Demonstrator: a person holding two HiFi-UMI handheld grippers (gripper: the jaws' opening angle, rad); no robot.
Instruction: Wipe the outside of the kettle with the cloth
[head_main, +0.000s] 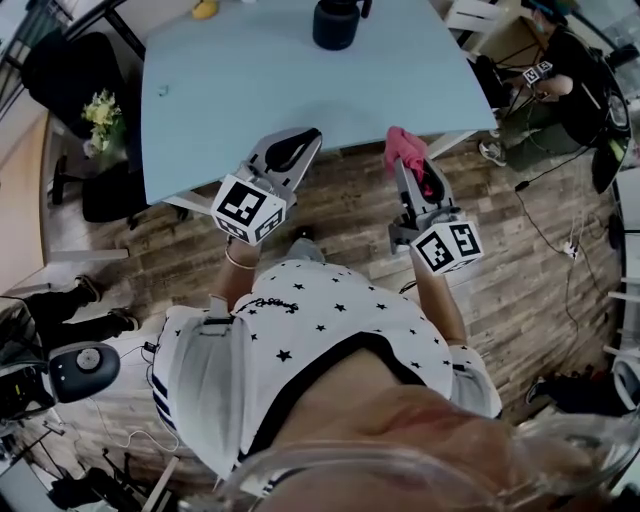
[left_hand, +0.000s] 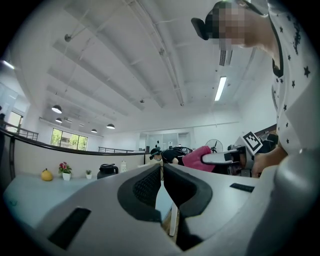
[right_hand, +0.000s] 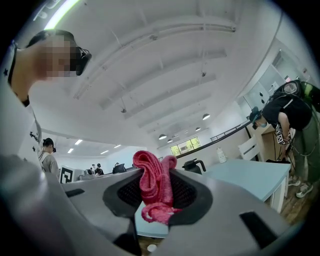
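- Shows a pale blue table from above, with a wooden floor on its near side.
- Places the kettle, dark and upright, at the far edge of the table, with nothing touching it.
- Sets the left gripper over the near edge of the table, well apart from the kettle; jaws pressed together, nothing between them.
- Sets the right gripper at the near edge of the table, to the right of the left one; jaws clamped on the cloth.
- Presents the cloth as pink and bunched, squeezed between the two dark pads, one fold sticking up above them and a loose end hanging below.
- Marks a yellow fruit-like thing at the far edge of the table, left of the kettle.
- Marks a small pot of flowers off the left side of the table, beside a black chair.
- Includes a second person in dark clothes beyond the far right corner of the table.
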